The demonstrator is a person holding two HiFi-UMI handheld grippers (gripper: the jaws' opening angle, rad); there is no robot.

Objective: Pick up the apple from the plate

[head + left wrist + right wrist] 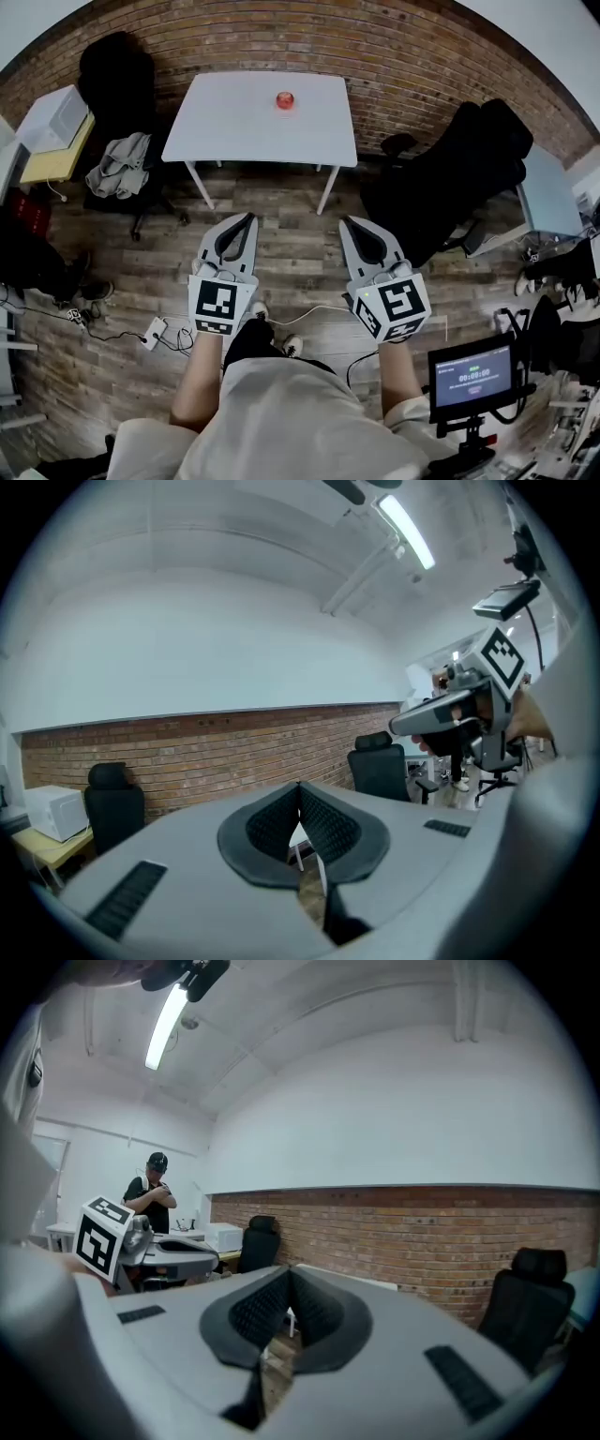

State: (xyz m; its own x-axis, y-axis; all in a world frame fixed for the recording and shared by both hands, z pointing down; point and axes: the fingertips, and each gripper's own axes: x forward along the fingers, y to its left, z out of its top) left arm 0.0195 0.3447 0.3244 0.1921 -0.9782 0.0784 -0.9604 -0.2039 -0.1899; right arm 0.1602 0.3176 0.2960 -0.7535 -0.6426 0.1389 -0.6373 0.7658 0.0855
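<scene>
1. Left gripper (249, 219) and right gripper (347, 223) were held roughly level, side by side, with both pairs of jaws pressed together and empty.
2. Jaw shells were smooth grey; pads were black and ribbed.
3. The round red apple (285, 100) sat on a white rectangular table (234, 122), well ahead of both tips.

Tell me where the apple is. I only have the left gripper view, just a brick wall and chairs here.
Observer: In the head view the apple sits near the far edge of the white table, straight ahead.
Operator: Are we close to it?
Observer: No. The left gripper and right gripper are both over the wooden floor, short of the table.
Operator: Is the right one open?
Observer: No, its own view shows its jaws together, nothing between them.
</scene>
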